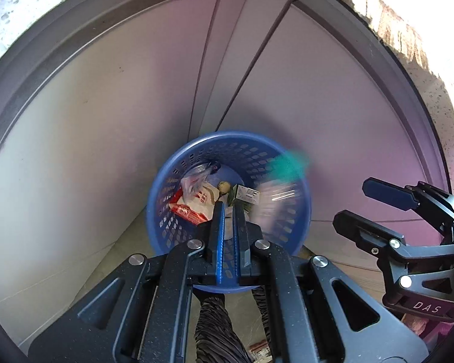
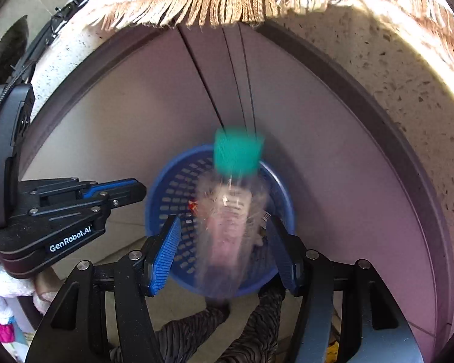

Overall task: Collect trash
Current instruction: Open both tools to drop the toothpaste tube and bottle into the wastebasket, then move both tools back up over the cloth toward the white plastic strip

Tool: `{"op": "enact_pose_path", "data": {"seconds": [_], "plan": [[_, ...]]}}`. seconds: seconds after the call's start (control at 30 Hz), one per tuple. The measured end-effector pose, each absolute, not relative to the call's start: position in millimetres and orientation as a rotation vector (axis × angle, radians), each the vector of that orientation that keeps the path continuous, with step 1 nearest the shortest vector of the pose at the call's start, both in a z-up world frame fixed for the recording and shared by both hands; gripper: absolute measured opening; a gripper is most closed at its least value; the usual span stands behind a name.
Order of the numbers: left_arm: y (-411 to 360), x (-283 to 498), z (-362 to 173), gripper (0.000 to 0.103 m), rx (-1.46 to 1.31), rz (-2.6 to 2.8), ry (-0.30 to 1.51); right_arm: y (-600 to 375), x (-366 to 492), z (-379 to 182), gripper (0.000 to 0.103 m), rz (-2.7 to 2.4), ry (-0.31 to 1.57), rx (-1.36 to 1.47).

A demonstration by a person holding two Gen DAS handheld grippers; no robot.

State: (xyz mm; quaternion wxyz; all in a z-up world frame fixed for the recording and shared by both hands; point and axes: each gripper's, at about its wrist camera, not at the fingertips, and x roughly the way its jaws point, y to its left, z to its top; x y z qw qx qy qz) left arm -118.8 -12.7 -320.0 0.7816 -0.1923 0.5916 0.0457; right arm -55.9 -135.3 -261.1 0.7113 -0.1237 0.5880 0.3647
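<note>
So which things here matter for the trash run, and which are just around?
In the job:
- clear bottle with green cap, blurred, between the right gripper's open jaws
- blue basket holding wrappers
- left gripper, shut, empty

Just around:
- cabinet doors
- fringed cloth

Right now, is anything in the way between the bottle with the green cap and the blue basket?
Nothing visible blocks it. The bottle, blurred, hangs between the right gripper's parted fingers, directly over the blue basket's open mouth. The left gripper is shut and off to the side. Only earlier trash lies at the bottom.
</note>
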Motion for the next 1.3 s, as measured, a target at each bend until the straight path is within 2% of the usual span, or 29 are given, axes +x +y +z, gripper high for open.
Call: {"op": "enact_pose_path", "data": {"seconds": [0.4,0.67,0.7,0.77,0.8,0.83,1.13,1.17,1.23,1.27,1.3], "plan": [[-3,-125,-298,0.002,-0.416,0.125,1.244,-146,-55,-240,0.058,0.853,1.285,-0.269],[2,-128,-251,0.003,-0.39,0.149,1.181,-159,-49,-192,0.058,0.929,1.201,-0.236],[4,-128,-244,0.005,-0.394,0.154,1.171,-162,-47,-184,0.058,0.936,1.186,-0.236],[8,-126,-228,0.016,-0.402,0.164,1.145,-166,-43,-172,0.058,0.95,1.164,-0.229],[9,-124,-220,0.026,-0.407,0.168,1.13,-169,-40,-165,0.058,0.957,1.153,-0.223],[10,-122,-212,0.029,-0.41,0.171,1.112,-171,-37,-157,0.058,0.962,1.142,-0.216],[6,-81,-155,0.03,-0.439,0.153,1.01,-195,5,-96,0.068,0.974,1.007,-0.16],[3,-73,-148,0.032,-0.445,0.15,1.005,-197,11,-92,0.069,0.976,0.996,-0.152],[-2,-62,-139,0.044,-0.44,0.149,0.995,-201,24,-84,0.076,0.974,0.971,-0.138],[-4,-55,-136,0.045,-0.431,0.153,0.991,-202,31,-82,0.08,0.973,0.957,-0.132],[-7,-49,-133,0.045,-0.424,0.154,0.987,-203,37,-79,0.081,0.972,0.945,-0.128]]}}
